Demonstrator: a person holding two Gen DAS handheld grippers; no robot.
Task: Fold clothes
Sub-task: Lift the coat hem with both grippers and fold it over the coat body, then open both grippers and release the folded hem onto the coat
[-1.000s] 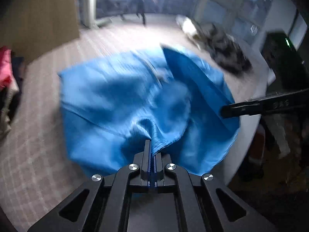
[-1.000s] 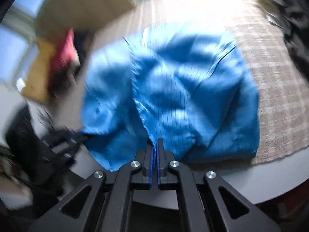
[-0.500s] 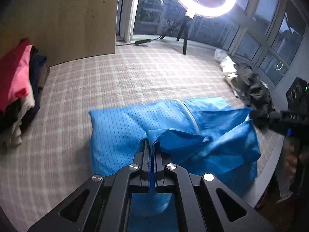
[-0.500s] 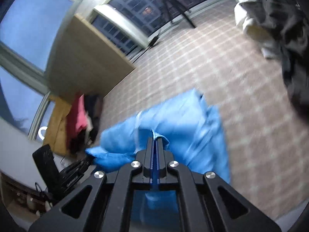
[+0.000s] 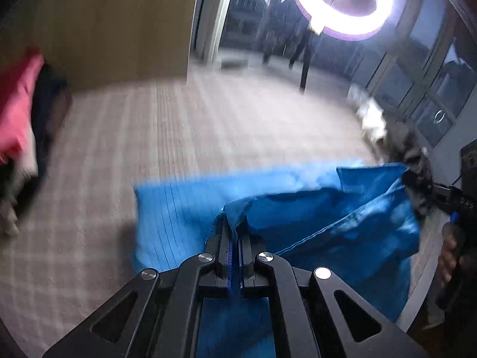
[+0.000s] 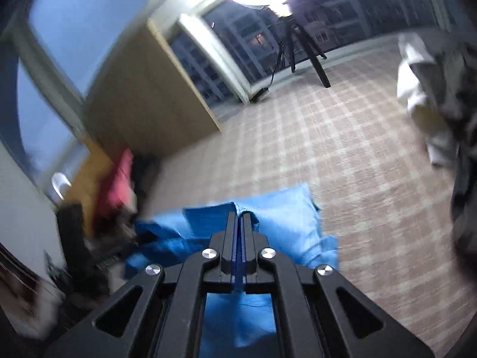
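A blue garment (image 5: 313, 214) lies on the checked table cover, its near edge lifted. My left gripper (image 5: 234, 232) is shut on a corner of the blue garment and holds it up over the flat part. My right gripper (image 6: 238, 220) is shut on another corner of the same blue garment (image 6: 286, 223). The right gripper also shows at the right edge of the left wrist view (image 5: 417, 183), pinching the cloth. The lifted edge stretches between both grippers.
A stack of pink, dark and white clothes (image 5: 18, 110) lies at the far left. A pile of white and grey clothes (image 6: 432, 89) lies at the far right. A ring light on a tripod (image 5: 342, 3) stands at the back. A wooden panel (image 5: 113, 24) stands behind.
Both grippers have lifted the near edge of the garment and carried it forward over the rest. The views have tilted up toward the window and ring light.
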